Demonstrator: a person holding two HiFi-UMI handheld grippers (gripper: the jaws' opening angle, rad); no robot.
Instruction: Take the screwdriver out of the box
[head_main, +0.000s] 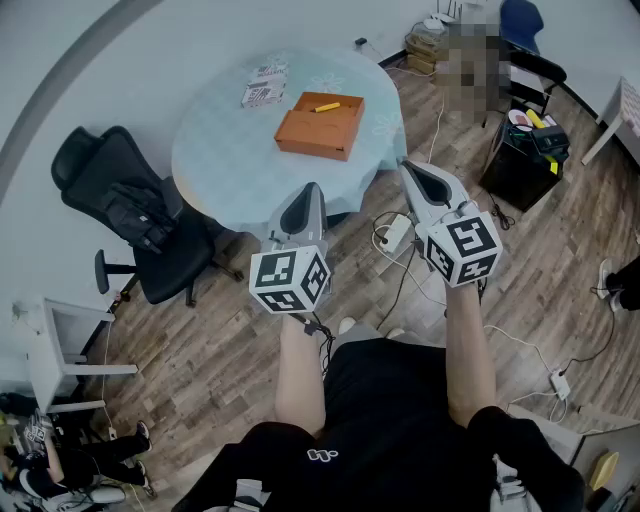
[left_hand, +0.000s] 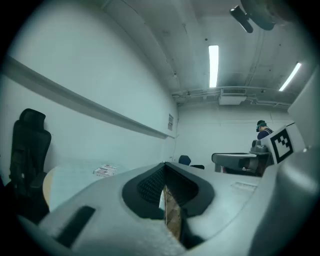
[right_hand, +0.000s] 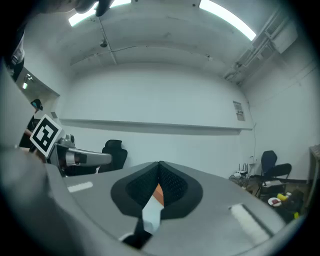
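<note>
A round table (head_main: 225, 160) under a pale blue cloth is seen against a white wall, on a wood-plank floor (head_main: 200, 350). An open orange box (head_main: 312, 143) is set right of the table's middle, toward its right edge, and the yellow screwdriver (head_main: 325, 106) is seen lying inside it, along its far wall. A small printed carton (head_main: 264, 85) is placed near the far edge. A black office chair (head_main: 140, 215) is parked by the left edge. Cables and a power strip (head_main: 395, 235) are strewn on the floor below the near edge. The left gripper (head_main: 310, 195) and right gripper (head_main: 412, 172) are held level short of the table, each with jaws pressed together on nothing.
</note>
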